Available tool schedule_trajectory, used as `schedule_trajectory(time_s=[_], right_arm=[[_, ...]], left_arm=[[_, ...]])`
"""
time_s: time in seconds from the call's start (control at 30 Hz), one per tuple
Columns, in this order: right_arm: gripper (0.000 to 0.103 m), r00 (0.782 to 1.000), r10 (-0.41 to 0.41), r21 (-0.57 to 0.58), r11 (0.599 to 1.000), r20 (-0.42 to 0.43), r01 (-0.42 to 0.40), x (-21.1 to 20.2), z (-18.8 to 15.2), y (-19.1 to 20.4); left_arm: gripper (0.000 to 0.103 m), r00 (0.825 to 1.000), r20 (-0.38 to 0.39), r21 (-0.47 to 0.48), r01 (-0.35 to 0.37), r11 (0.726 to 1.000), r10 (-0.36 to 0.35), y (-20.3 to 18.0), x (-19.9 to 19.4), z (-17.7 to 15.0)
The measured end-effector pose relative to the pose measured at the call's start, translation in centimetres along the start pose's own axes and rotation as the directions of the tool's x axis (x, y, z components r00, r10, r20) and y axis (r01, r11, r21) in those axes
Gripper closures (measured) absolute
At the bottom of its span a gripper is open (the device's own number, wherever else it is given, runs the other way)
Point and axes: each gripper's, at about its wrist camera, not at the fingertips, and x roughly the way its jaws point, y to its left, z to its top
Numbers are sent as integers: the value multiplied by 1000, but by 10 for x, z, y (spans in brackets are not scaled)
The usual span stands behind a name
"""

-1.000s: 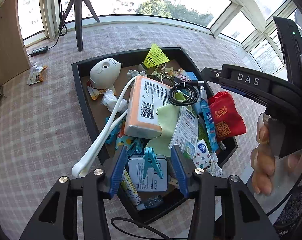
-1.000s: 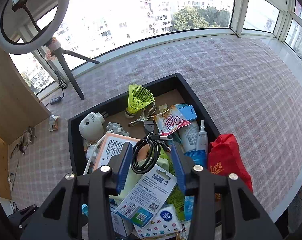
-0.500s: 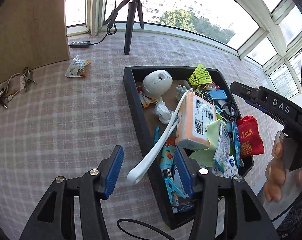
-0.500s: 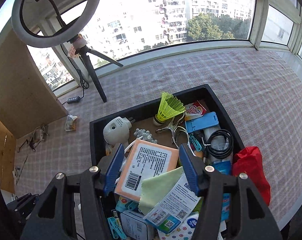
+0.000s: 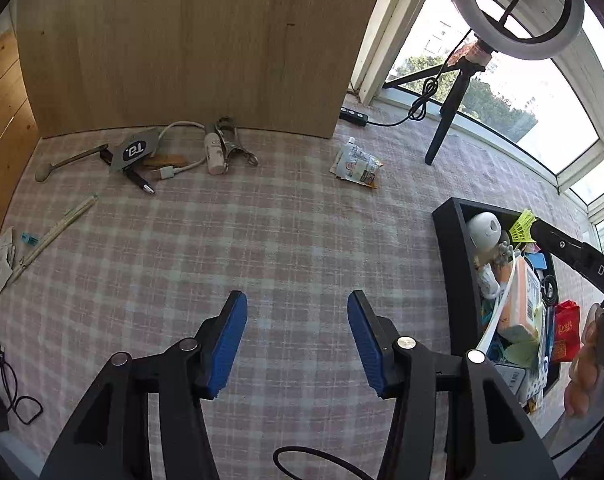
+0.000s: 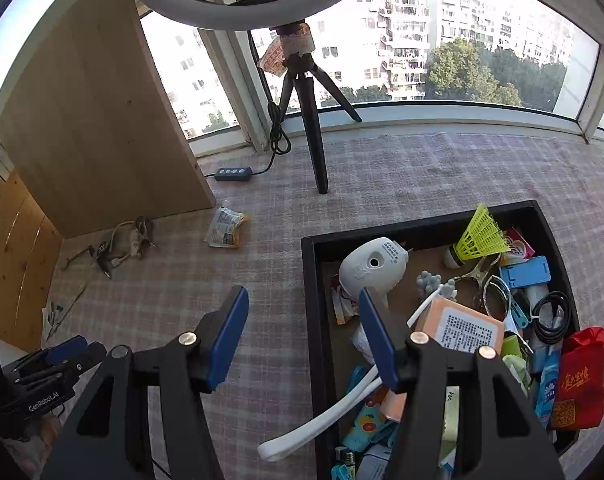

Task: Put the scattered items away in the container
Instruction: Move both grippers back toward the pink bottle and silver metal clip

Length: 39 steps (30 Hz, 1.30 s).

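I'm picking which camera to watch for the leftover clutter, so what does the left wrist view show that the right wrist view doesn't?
Only the left wrist view makes out single items by the wooden board: a black pen, a white cable, chopsticks.
Only the right wrist view shows the black tray nearly whole, with the blue phone stand and the coiled black cable.
Both show the snack packet on the checked cloth, the shuttlecock, and an open, empty tool.

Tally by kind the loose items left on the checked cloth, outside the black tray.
Eating utensils (long-handled spoon, pale chopsticks): 2
Printed snack packet: 1
Black pen: 1
White cable: 1
White tube: 1
Metal clip: 1
Grey tag: 1
Total: 8; small scraps at left edge unclear.
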Motion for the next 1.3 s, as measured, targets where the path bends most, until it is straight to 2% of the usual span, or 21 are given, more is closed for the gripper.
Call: schedule_trajectory(time_s=[0.13, 0.33, 0.53, 0.63, 0.9, 1.0, 1.13, 1.3], right_arm=[[47, 999, 15, -41, 999, -33, -16, 16, 1, 30], [47, 998, 18, -65, 998, -66, -22, 35, 8, 56], [47, 994, 24, -81, 996, -109, -33, 56, 21, 74], [47, 993, 16, -82, 996, -121, -26, 68, 29, 80], [47, 976, 33, -31, 999, -217, -41, 114, 40, 97], [47, 970, 20, -19, 999, -243, -26, 129, 42, 103], [47, 970, 16, -29, 999, -244, -24, 138, 40, 108], [47, 971, 68, -31, 997, -228, -77, 141, 37, 122]], left_arm=[[53, 999, 1, -62, -33, 998, 33, 61, 4, 4], [53, 997, 9, -98, -71, 993, 72, 138, 5, 11], [53, 990, -2, -11, -142, 990, 142, 189, 8, 24], [53, 990, -27, 51, -135, 989, 137, 210, 13, 30], [52, 978, -138, 238, -121, 964, 157, 241, 44, 40], [52, 965, -167, 301, -147, 942, 203, 244, 59, 41], [52, 962, -182, 324, -137, 936, 204, 249, 68, 40], [52, 957, -181, 336, -154, 929, 225, 253, 77, 40]])
